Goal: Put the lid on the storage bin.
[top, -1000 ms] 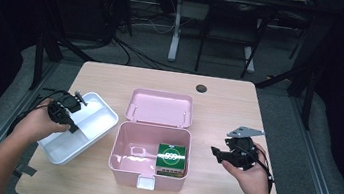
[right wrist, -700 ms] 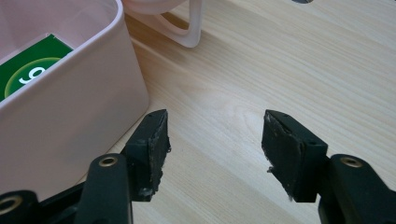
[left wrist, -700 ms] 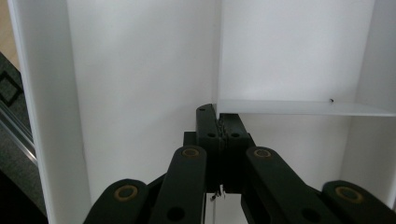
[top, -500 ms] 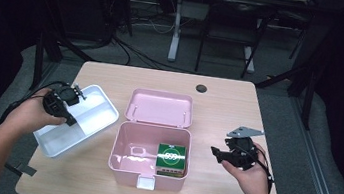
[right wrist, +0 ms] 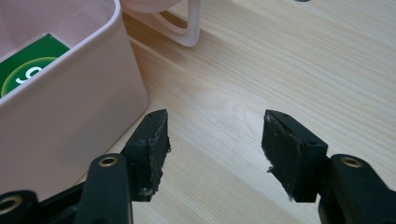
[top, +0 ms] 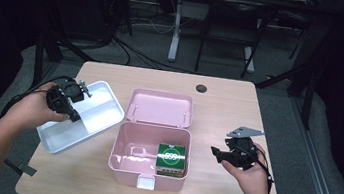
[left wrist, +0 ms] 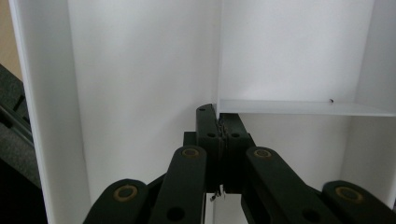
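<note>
A white divided tray [top: 66, 136] is at the table's left, its far end lifted. My left gripper [top: 75, 115] is shut on the tray's inner divider [left wrist: 289, 107], and in the left gripper view the black jaws meet on that thin white wall. An open pink box [top: 122, 168] stands at the middle with a green pack [top: 171, 157] inside at its right. My right gripper [top: 214, 152] hovers to the right of the box, open, with bare wood between its fingertips [right wrist: 154, 140]. The box wall [right wrist: 70, 93] and the green pack [right wrist: 28, 65] lie to its left.
The pink lid [top: 161, 108] lies back flat behind the box, and its handle loop [right wrist: 187, 32] rests on the wood. A small black round thing [top: 201, 88] sits near the table's far edge. Bare wooden table [top: 238, 111] spreads at the right.
My left hand has risen and drawn left with the tray in its grip, so the tray has shifted left and tilted. The right hand and the pink box have kept still.
</note>
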Available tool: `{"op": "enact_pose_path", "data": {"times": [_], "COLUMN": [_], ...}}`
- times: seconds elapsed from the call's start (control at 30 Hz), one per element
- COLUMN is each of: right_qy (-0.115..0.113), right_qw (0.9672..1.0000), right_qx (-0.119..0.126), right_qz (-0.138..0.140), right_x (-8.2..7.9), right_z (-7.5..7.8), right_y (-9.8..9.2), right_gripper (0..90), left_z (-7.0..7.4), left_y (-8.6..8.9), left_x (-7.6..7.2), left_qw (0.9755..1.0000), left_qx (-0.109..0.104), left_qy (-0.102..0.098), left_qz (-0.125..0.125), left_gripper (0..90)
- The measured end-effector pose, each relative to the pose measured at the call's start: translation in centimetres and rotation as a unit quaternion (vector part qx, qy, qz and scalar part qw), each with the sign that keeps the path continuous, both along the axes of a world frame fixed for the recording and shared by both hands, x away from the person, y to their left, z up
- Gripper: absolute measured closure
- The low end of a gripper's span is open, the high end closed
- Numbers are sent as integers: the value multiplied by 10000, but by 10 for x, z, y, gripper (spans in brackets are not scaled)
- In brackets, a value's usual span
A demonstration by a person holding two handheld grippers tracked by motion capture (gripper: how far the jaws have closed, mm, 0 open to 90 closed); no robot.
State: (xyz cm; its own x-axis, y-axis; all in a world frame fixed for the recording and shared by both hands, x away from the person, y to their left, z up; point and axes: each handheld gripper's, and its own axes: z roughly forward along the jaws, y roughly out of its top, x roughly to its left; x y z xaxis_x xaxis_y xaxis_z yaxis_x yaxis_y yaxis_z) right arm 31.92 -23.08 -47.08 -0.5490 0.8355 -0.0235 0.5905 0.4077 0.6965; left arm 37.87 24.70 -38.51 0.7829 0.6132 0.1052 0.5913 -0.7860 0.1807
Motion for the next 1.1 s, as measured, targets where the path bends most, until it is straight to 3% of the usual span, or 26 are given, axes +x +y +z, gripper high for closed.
{"op": "enact_pose_path", "data": {"times": [0.73,1.1], "right_qy": [-16,-6], "right_qw": [10000,10000], "right_qx": [41,29], "right_qz": [-4,1], "right_x": [0,0], "right_z": [-1,-2], "right_y": [-1,0], "right_gripper": [406,406], "left_z": [15,22], "left_y": [-35,-64], "left_x": [-4,-8], "left_qw": [9984,9944], "left_qx": [44,91], "left_qy": [-13,9], "left_qz": [-559,-1049], "left_gripper": [891,891]}}
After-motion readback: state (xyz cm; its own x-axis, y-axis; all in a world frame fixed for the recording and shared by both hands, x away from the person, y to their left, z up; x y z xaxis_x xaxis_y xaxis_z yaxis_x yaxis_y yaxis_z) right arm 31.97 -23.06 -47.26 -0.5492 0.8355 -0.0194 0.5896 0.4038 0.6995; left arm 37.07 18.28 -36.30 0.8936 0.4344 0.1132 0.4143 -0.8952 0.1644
